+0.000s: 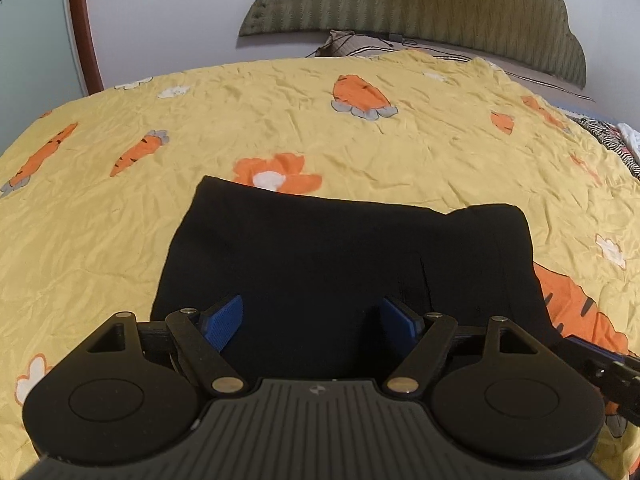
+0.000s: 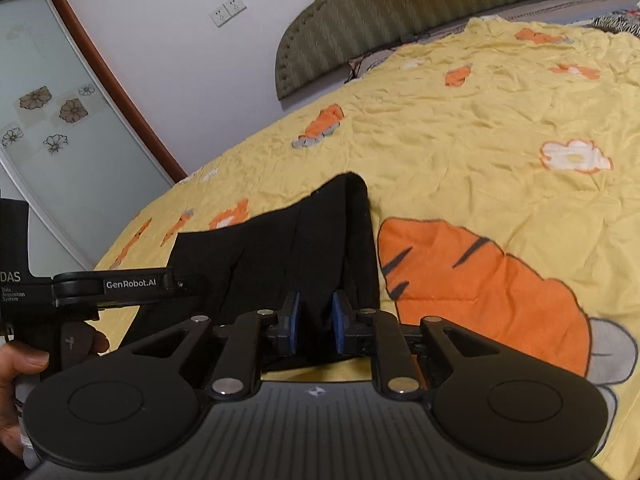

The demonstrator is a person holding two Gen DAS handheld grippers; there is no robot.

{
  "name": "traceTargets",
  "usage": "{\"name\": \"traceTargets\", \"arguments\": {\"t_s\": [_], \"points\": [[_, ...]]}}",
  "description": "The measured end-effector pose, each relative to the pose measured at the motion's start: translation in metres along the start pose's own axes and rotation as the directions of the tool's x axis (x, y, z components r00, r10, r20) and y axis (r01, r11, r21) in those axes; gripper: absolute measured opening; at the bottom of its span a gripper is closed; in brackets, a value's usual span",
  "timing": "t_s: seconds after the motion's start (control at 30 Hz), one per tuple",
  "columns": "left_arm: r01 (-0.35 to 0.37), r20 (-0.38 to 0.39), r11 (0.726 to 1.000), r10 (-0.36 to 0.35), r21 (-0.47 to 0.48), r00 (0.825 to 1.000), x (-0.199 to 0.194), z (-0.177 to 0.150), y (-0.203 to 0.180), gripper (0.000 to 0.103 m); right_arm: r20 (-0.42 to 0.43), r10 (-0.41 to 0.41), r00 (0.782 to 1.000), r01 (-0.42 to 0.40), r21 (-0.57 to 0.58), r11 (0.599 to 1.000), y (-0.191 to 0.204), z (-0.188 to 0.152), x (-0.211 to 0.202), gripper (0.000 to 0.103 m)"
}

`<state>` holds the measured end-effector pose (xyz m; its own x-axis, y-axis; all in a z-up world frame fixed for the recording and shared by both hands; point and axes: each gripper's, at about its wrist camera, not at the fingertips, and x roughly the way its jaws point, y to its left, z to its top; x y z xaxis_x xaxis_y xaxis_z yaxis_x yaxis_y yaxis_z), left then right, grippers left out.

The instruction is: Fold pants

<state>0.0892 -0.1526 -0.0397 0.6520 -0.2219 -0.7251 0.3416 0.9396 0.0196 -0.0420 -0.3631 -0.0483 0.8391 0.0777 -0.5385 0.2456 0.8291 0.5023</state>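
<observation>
The pants (image 1: 340, 264) lie on the bedspread (image 1: 360, 140) (headboard (image 1: 420, 4) behind).

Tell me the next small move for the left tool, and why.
Probably lower the left tool and close it on the near edge of the black pants. It is open over the cloth, gripping nothing, while the right tool appears already shut on a fold of them.

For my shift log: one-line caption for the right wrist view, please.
Right gripper, fingers nearly shut on a fold of the black pants, over a yellow carrot-print bedspread.
</observation>
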Motion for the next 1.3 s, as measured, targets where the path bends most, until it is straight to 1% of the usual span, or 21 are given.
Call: {"name": "traceTargets", "arguments": {"t_s": [0.07, 0.13, 0.2, 0.23, 0.3, 0.37, 0.4, 0.47, 0.5, 0.57, 0.7, 0.8, 0.83, 0.87, 0.93, 1.0, 1.07, 1.1, 1.2, 1.27, 1.3], "points": [[-0.007, 0.001, 1.0, 0.007, 0.003, 1.0, 0.001, 0.0, 0.0, 0.078, -0.002, 0.017, 1.0, -0.017, 0.014, 1.0, -0.002, -0.001, -0.001, 0.02], [-0.007, -0.003, 1.0, 0.007, -0.002, 1.0, 0.002, 0.001, 0.0, 0.078, -0.004, 0.039, 0.999, -0.039, 0.04, 0.998, -0.004, -0.002, 0.001, 0.03], [-0.005, -0.008, 1.0, 0.005, -0.011, 1.0, 0.002, 0.002, 0.0, 0.078, -0.009, 0.046, 0.999, -0.046, 0.029, 0.999, -0.003, -0.004, 0.002, 0.036], [-0.002, -0.007, 1.0, 0.002, -0.013, 1.0, 0.002, 0.002, 0.0, 0.078, -0.005, 0.053, 0.999, -0.053, 0.023, 0.998, -0.002, -0.005, 0.003, 0.043], [-0.004, -0.008, 1.0, 0.004, -0.013, 1.0, 0.003, 0.001, 0.0, 0.078, -0.003, 0.058, 0.998, -0.058, 0.029, 0.998, 0.002, -0.004, 0.005, 0.052], [-0.001, -0.01, 1.0, 0.001, -0.019, 1.0, 0.003, 0.001, -0.001, 0.078, 0.007, 0.053, 0.999, -0.053, -0.026, 0.998, 0.011, -0.004, 0.009, 0.053], [0.004, -0.012, 1.0, -0.004, -0.021, 1.0, 0.003, 0.001, -0.002, 0.078, 0.007, 0.039, 0.999, -0.038, -0.052, 0.998, 0.015, -0.004, 0.012, 0.051], [0.011, -0.017, 1.0, -0.012, -0.024, 1.0, 0.002, 0.001, -0.004, 0.078, 0.006, 0.003, 1.0, -0.003, -0.116, 0.993, 0.021, -0.006, 0.015, 0.025], [0.014, -0.018, 1.0, -0.015, -0.022, 1.0, 0.002, 0.001, -0.005, 0.078, 0.014, -0.016, 1.0, 0.018, -0.13, 0.991, 0.02, -0.007, 0.014, 0.019], [0.014, -0.017, 1.0, -0.014, -0.023, 1.0, 0.001, 0.001, -0.006, 0.078, 0.026, 0.001, 1.0, 0.001, -0.106, 0.994, 0.013, -0.006, 0.008, 0.009], [0.047, -0.022, 0.998, -0.048, -0.038, 0.999, 0.0, 0.002, -0.007, 0.079, 0.067, -0.028, 0.997, 0.035, -0.107, 0.994, 0.006, -0.004, -0.008, 0.007], [0.034, -0.047, 0.999, -0.034, -0.011, 0.998, 0.008, -0.002, -0.011, 0.081, 0.012, -0.036, 0.999, 0.038, -0.115, 0.993, 0.001, -0.004, 0.0, 0.01], [0.03, -0.048, 0.999, -0.031, -0.01, 0.998, 0.009, -0.002, -0.01, 0.081, 0.009, -0.035, 0.999, 0.036, -0.111, 0.993, 0.001, -0.002, -0.001, 0.014], [0.035, -0.042, 0.999, -0.036, -0.016, 0.998, 0.008, -0.002, -0.008, 0.081, 0.012, -0.048, 0.999, 0.049, -0.107, 0.993, 0.002, 0.003, -0.003, 0.015], [0.04, -0.032, 0.999, -0.042, -0.034, 0.999, 0.006, 0.002, -0.003, 0.081, 0.079, -0.084, 0.993, 0.093, -0.122, 0.988, 0.009, 0.017, -0.012, 0.015], [0.034, -0.031, 0.998, -0.035, -0.059, 0.999, 0.01, 0.011, 0.003, 0.081, 0.128, -0.061, 0.99, 0.088, -0.216, 0.972, 0.023, 0.038, -0.01, 0.015], [0.027, -0.036, 0.995, -0.031, -0.1, 0.999, 0.017, 0.023, 0.01, 0.081, 0.109, -0.057, 0.992, 0.089, -0.32, 0.943, 0.038, 0.056, 0.009, 0.015], [0.026, -0.033, 0.993, -0.03, -0.117, 0.999, 0.022, 0.028, 0.013, 0.081, 0.076, -0.048, 0.996, 0.072, -0.352, 0.933, 0.043, 0.064, 0.025, 0.015], [-0.028, -0.079, 0.987, 0.016, -0.155, 0.997, 0.045, 0.041, 0.02, 0.082, -0.039, -0.062, 0.997, 0.042, -0.38, 0.924, 0.044, 0.078, 0.076, 0.015], [-0.044, -0.095, 0.988, 0.029, -0.151, 0.995, 0.06, 0.046, 0.023, 0.082, -0.056, -0.147, 0.987, 0.112, -0.406, 0.907, 0.039, 0.081, 0.106, 0.015], [-0.065, -0.099, 0.988, 0.052, -0.137, 0.994, 0.067, 0.049, 0.022, 0.082, -0.052, -0.189, 0.981, 0.151, -0.413, 0.898, 0.034, 0.083, 0.117, 0.014]]}}
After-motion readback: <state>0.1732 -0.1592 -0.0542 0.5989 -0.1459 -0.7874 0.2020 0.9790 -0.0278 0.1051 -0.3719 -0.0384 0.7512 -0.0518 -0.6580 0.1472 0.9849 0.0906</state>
